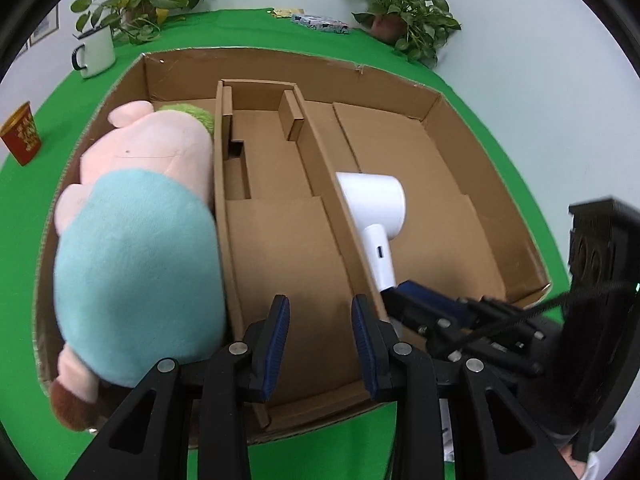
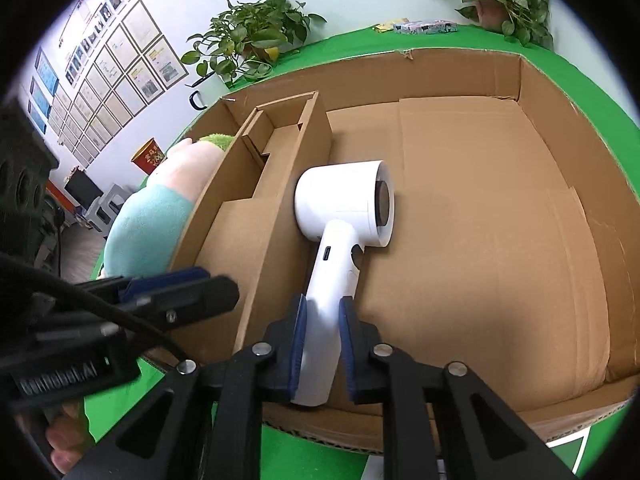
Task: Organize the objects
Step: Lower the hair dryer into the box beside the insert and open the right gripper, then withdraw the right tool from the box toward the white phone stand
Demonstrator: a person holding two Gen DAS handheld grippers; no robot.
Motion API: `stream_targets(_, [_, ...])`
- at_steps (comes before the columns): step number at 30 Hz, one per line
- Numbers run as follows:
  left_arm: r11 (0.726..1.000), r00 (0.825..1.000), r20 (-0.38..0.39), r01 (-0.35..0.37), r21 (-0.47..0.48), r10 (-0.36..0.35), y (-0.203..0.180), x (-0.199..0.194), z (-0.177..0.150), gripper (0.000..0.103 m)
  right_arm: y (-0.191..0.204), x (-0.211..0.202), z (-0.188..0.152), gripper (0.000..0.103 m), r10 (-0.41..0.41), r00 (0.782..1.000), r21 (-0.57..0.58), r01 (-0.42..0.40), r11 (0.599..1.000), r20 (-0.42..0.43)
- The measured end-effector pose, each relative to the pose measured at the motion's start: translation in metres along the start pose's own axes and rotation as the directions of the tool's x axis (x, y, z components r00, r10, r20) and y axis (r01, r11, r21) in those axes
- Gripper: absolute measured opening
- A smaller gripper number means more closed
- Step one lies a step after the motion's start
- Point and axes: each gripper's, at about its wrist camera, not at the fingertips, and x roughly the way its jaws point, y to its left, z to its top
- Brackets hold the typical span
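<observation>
A large cardboard box [image 1: 492, 216] with three compartments lies on a green table. A pink plush toy in a teal shirt [image 1: 140, 248] fills the left compartment; it also shows in the right wrist view [image 2: 156, 220]. A white hair dryer [image 2: 344, 208] is in the right compartment [image 2: 500, 208], its handle between the pads of my right gripper [image 2: 323, 344], which is shut on it. The dryer also shows in the left wrist view [image 1: 374, 204]. My left gripper [image 1: 320, 344] is open and empty over the near end of the middle compartment [image 1: 288, 248].
A white enamel mug [image 1: 95, 50] and a red paper cup [image 1: 22, 134] stand on the table left of the box. Potted plants [image 1: 404, 12] and small packets [image 1: 320, 22] sit along the far edge. A smaller cardboard insert [image 1: 260, 120] sits in the middle compartment.
</observation>
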Motion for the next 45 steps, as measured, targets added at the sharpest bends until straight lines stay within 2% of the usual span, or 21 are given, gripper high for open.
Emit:
stream_targets(3, [0.999,0.999,-0.011,-0.037,0.018,0.037,-0.002,-0.001,-0.001,0.027,-0.004,0.002,0.002,0.018,0.005,1.000,0.004,-0.005,1.000,-0.015])
stream_targets(6, [0.999,0.999,-0.013,-0.041,0.018,0.041,0.003,-0.005,-0.008,0.027,-0.004,0.004,0.002,0.026,-0.007,1.000,0.006,0.007,1.000,-0.023])
stream_targets(15, [0.999,0.999,-0.014,-0.033,-0.008,0.033,0.005,-0.008,-0.010,0.027,0.002,0.005,0.001,0.020,-0.018,1.000,-0.035,0.017,0.999,-0.026])
stream_targets(17, [0.999,0.999,0.020,-0.046,-0.011,0.046,0.004,-0.016,-0.012,0.036,0.002,0.004,0.002,0.020,-0.024,0.999,-0.040,0.023,0.999,-0.026])
stream_targets(19, [0.998,0.994,0.089,-0.068,0.001,0.068,0.000,-0.030,-0.015,0.040,0.002,0.000,0.001,0.021,-0.044,0.999,-0.050,0.043,0.998,-0.016])
stream_targets(20, [0.997,0.988,0.131,-0.079,0.007,0.077,-0.003,-0.040,-0.017,0.044,0.003,-0.006,0.000,0.024,-0.052,0.999,-0.056,0.053,0.997,0.004])
stream_targets(21, [0.996,0.981,0.173,-0.091,0.014,0.087,-0.005,-0.049,-0.018,0.046,0.003,-0.015,-0.001,0.030,-0.058,0.998,-0.061,0.061,0.996,0.036])
stream_targets(22, [0.994,0.972,0.214,-0.108,0.020,0.101,-0.008,-0.059,-0.021,0.051,0.003,-0.023,-0.002,0.046,-0.063,0.996,-0.065,0.067,0.996,0.064])
stream_targets(23, [0.991,0.958,0.261,-0.132,0.027,0.120,-0.011,-0.069,-0.024,0.057,0.004,-0.038,-0.007,0.068,-0.068,0.990,-0.076,0.078,0.994,0.120])
stream_targets(24, [0.987,0.940,0.311,-0.156,0.034,0.138,-0.014,-0.079,-0.029,0.061,0.004,-0.048,-0.010,0.077,-0.070,0.985,-0.083,0.084,0.993,0.158])
stream_targets(25, [0.983,0.920,0.360,-0.179,0.039,0.154,-0.018,-0.088,-0.035,0.070,0.004,-0.059,-0.015,0.082,-0.074,0.977,-0.091,0.093,0.992,0.198])
stream_targets(26, [0.978,0.895,0.411,-0.207,0.038,0.173,-0.022,-0.098,-0.041,0.080,0.004,-0.074,-0.024,0.082,-0.092,0.964,-0.100,0.120,0.988,0.248])
stream_targets(27, [0.970,0.861,0.468,-0.241,0.030,0.199,-0.027,-0.107,-0.049,0.083,0.004,-0.083,-0.030,0.082,-0.098,0.956,-0.105,0.131,0.986,0.275])
stream_targets(29, [0.957,0.807,0.545,-0.288,0.025,0.228,-0.036,-0.122,-0.065,0.092,0.001,-0.098,-0.041,0.082,-0.069,0.949,-0.105,0.106,0.989,0.306])
stream_targets(32, [0.953,0.765,0.603,-0.303,0.031,0.224,-0.049,-0.139,-0.089,0.102,0.002,-0.122,-0.065,0.082,-0.054,0.926,-0.082,0.092,0.992,0.374])
stream_targets(37, [0.940,0.735,0.622,-0.341,-0.008,0.272,-0.066,-0.147,-0.121,0.102,-0.004,-0.140,-0.092,0.082,-0.052,0.908,-0.055,0.082,0.995,0.415])
stream_targets(39, [0.940,0.731,0.623,-0.341,-0.019,0.278,-0.070,-0.148,-0.132,0.102,-0.008,-0.141,-0.097,0.082,-0.045,0.910,-0.047,0.071,0.996,0.412])
stream_targets(42, [0.941,0.737,0.613,-0.338,-0.032,0.286,-0.074,-0.149,-0.144,0.102,-0.012,-0.139,-0.108,0.079,-0.053,0.913,-0.041,0.076,0.996,0.405])
stream_targets(43, [0.940,0.738,0.611,-0.338,-0.034,0.287,-0.075,-0.148,-0.148,0.102,-0.014,-0.140,-0.112,0.066,-0.063,0.912,-0.036,0.084,0.996,0.406])
stream_targets(44, [0.939,0.740,0.606,-0.342,-0.034,0.291,-0.076,-0.148,-0.152,0.097,-0.015,-0.141,-0.116,0.041,-0.089,0.909,-0.025,0.108,0.994,0.408])
stream_targets(45, [0.935,0.744,0.596,-0.354,-0.031,0.302,-0.077,-0.147,-0.155,0.087,-0.017,-0.140,-0.118,0.028,-0.126,0.909,-0.014,0.143,0.990,0.397])
